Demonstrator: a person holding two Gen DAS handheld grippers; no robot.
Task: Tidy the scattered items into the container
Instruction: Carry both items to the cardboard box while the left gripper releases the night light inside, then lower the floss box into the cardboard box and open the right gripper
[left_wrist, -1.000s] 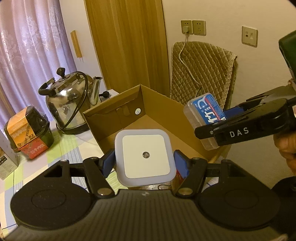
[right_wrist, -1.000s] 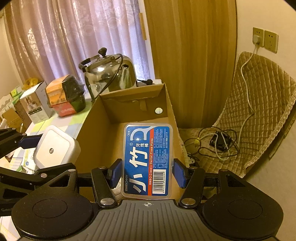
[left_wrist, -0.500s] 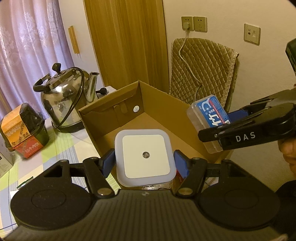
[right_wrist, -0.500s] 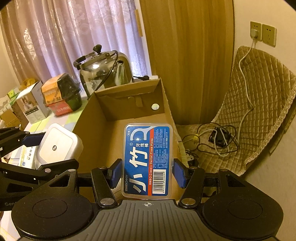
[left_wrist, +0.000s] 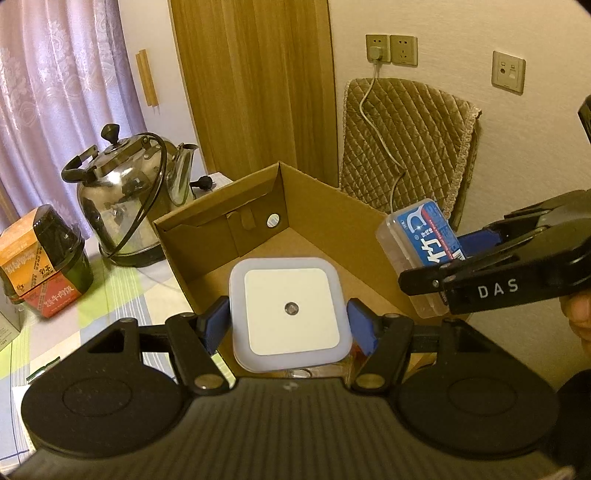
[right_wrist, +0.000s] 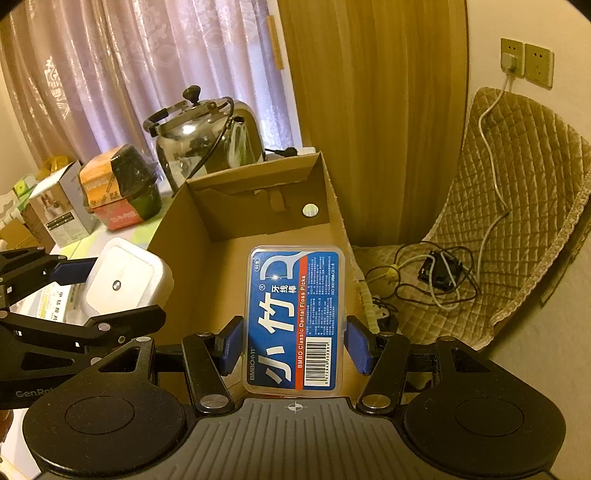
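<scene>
1. White night light (left_wrist: 290, 315) clamped betw. left gripper (left_wrist: 289, 325) pads, held over cardboard box (left_wrist: 334, 206).
2. Blue floss box (right_wrist: 295, 317) pinched in right gripper (right_wrist: 294, 345), also above box.
3. Steel kettle (left_wrist: 129, 206) behind box.

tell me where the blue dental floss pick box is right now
The blue dental floss pick box is clamped in the right gripper, held above the open cardboard box, right of the white square night light.
</scene>
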